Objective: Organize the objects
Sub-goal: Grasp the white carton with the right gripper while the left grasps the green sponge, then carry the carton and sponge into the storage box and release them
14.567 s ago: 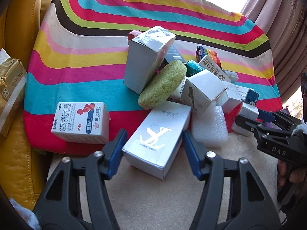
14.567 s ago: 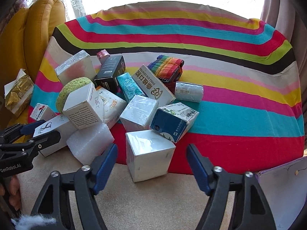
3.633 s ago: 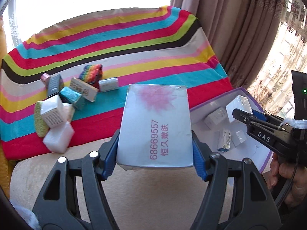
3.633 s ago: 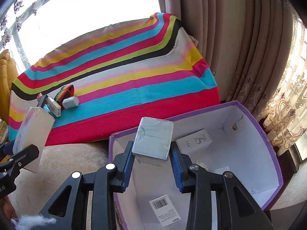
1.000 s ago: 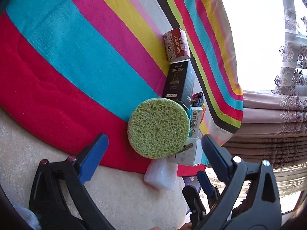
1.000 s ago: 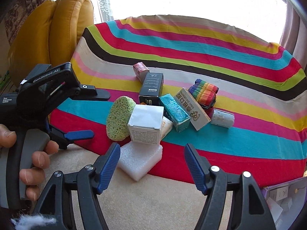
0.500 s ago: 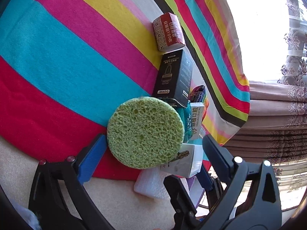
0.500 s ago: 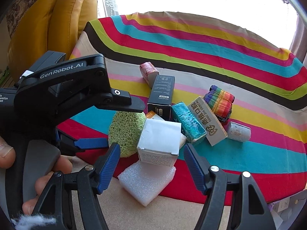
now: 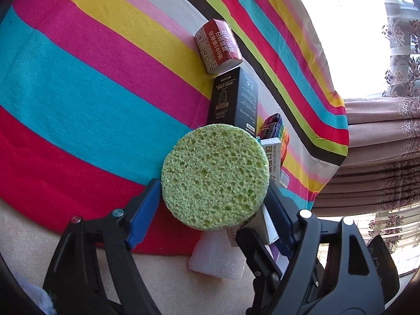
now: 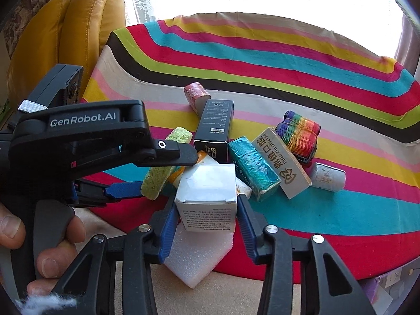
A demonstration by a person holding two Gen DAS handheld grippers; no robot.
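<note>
A round green sponge stands on edge among small boxes on the striped cloth. My left gripper is shut on it, blue pads against both rims. It also shows in the right wrist view, with the left gripper around it. My right gripper is shut on a white cube box, which rests on a white foam block. The foam block shows below the sponge in the left wrist view.
Behind them lie a black box, a red-brown pack, a teal packet, a long white dental box, a rainbow roll and a small white pack. A yellow armchair stands at left. A purple bin's corner is at lower right.
Both grippers moved in and closed: the left onto the green sponge, the right onto the white cube box. Half a second ago both were open.
</note>
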